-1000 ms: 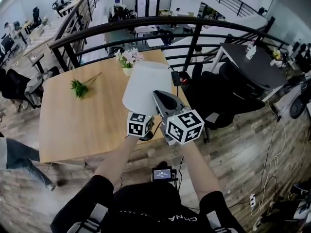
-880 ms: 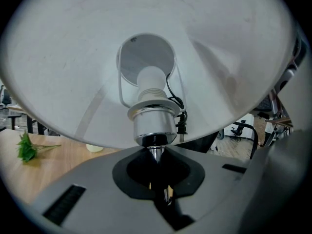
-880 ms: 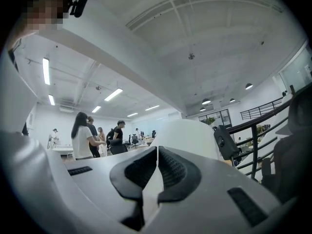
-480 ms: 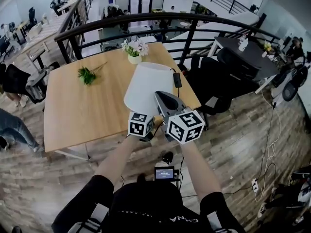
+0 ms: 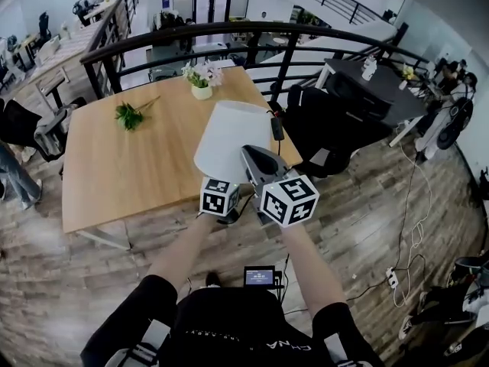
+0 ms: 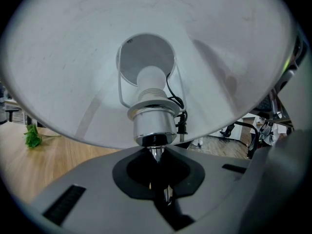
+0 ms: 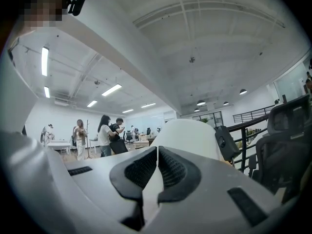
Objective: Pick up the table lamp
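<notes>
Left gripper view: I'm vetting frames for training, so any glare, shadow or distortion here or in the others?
Left gripper view: glints on the lamp socket, soft shadow inside the shade, dark fisheye corners. Head view: railing bowed by the wide lens. Right gripper view: strip lights blown white.

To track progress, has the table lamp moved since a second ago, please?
Yes; the table lamp drew back from the flower vase, toward the wooden table's near edge.
</notes>
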The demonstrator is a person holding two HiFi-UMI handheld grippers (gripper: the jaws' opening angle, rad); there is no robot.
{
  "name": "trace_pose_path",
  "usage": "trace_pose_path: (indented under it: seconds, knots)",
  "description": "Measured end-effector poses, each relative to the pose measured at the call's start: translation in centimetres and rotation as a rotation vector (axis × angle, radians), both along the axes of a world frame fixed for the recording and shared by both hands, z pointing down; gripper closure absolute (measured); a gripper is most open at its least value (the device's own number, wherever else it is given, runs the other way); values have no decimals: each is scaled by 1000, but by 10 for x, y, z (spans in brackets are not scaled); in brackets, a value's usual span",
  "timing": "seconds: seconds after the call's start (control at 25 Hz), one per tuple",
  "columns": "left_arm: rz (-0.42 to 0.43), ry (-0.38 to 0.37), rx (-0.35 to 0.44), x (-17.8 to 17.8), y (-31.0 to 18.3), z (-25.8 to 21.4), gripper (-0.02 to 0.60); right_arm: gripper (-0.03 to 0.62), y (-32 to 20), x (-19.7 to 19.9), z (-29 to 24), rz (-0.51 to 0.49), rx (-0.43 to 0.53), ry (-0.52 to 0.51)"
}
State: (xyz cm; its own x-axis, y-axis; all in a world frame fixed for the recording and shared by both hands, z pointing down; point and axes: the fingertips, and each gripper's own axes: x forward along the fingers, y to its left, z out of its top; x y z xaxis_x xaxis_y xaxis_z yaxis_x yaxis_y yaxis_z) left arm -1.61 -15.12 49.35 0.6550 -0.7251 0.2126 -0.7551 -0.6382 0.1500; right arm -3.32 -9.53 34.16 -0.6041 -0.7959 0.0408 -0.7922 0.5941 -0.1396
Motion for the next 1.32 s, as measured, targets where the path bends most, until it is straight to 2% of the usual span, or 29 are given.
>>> trace_pose_path:
  seconds: [0.28, 0.68, 1.04, 1.32]
  knots:
    - [-14, 14, 6, 43, 14, -10, 552, 565, 15, 43, -7, -13, 9, 4]
    - [-28, -9, -1, 75, 29, -10, 552, 565, 30, 78, -10, -26, 16, -1]
    - [-35, -16, -4, 72, 33, -13, 552, 565, 35, 75, -14, -41, 20, -7]
    - [-60, -14, 23, 64, 32, -27, 552, 565, 35, 70, -17, -49, 23, -6]
